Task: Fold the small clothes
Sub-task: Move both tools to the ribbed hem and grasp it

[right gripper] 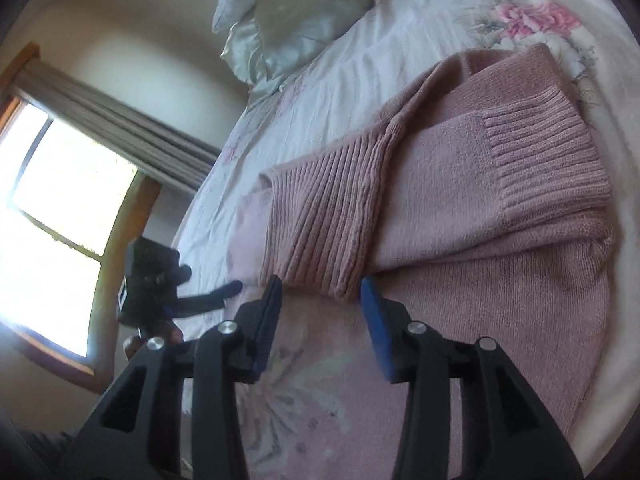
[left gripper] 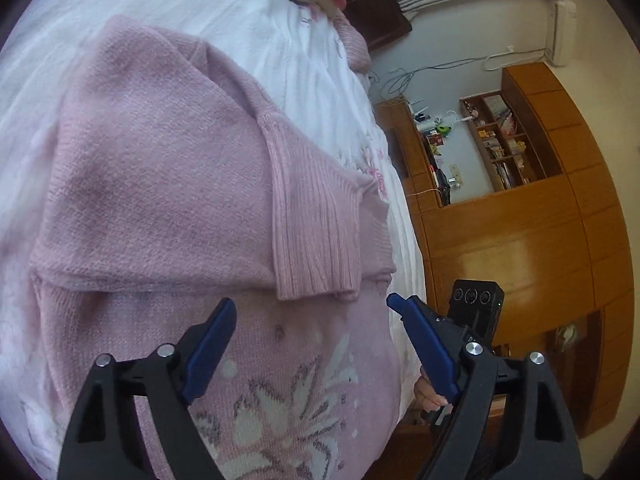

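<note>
Left wrist view | our left tool (left gripper: 310,306) hovers, fingers apart, over pink sweater (left gripper: 160,184) on bed (left gripper: 260,20) | right tool (right gripper: 320,286) likewise apart, at ribbed cuff (right gripper: 324,220), gripping nothing

A sweater (left gripper: 160,168) lies spread flat on a bed (left gripper: 280,40), with both its sleeves folded across its body. The two ribbed cuffs (right gripper: 328,216) end side by side on the chest, one sleeve overlapping the other. A knitted flower pattern (left gripper: 288,412) sits on the front, nearer the grippers than the cuffs. The left gripper (left gripper: 310,316) hangs above the pattern, close before a cuff; the right gripper (right gripper: 320,292) hangs just before the cuffs. A pillow (right gripper: 288,12) rests at the bed's far end. Wooden cabinets (left gripper: 520,220) stand beside the bed; a window (right gripper: 52,220) lies on the opposite side.
</note>
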A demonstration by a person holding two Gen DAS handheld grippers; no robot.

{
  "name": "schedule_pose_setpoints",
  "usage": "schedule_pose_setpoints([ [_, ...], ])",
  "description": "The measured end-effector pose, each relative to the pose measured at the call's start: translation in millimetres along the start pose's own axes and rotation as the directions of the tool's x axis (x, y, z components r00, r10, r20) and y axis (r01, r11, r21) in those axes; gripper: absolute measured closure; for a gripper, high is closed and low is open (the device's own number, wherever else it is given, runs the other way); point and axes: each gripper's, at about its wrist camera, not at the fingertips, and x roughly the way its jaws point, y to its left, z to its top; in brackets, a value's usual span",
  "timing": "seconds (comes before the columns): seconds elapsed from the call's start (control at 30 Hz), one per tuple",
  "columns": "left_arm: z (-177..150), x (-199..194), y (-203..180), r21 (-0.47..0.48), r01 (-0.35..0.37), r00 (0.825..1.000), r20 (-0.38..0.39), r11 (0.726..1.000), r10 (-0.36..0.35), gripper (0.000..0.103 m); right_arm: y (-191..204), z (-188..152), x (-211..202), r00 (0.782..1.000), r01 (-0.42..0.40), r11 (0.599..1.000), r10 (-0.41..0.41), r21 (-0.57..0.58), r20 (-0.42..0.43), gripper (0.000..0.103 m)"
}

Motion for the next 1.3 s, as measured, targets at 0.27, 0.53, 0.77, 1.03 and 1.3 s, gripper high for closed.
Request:
schedule_pose_setpoints([
  [0.27, 2.8, 46.1, 12.4, -0.094, -0.167, 0.983, -0.091, 0.981, 0.159, 0.083, -24.7, 2.0, 47.0, 0.992, 0.026, 0.986, -0.005, 0.162, -0.127, 0.094],
  [0.53, -21.2, 35.5, 10.5, -0.092, -0.295, 0.955, -0.045, 0.951, 0.292, 0.094, -30.5, -9.0, 21.4, 0.99, 0.116, 0.985, -0.105, 0.124, -0.091, 0.096],
  [0.77, -28.5, -1.5, -21.2, -0.002, -0.202, 0.977, 0.072, 0.979, 0.201, 0.039, 9.7, -16.8, 1.2, 0.989, 0.145, 0.989, -0.145, -0.041, 0.011, 0.091],
  [1.03, -27.2, 40.0, -7.6, -0.066, -0.176, 0.984, -0.008, 0.982, 0.176, 0.019, -12.3, -25.0, 41.9, 0.979, 0.192, 0.981, -0.191, 0.004, -0.068, 0.091],
  [1.3, -142.9, -103.2, -10.0, -0.044, -0.073, 0.995, 0.069, 0.996, 0.076, 0.01, -1.0, -129.5, -106.5, 0.999, -0.035, 0.999, 0.035, 0.031, -0.012, 0.05],
])
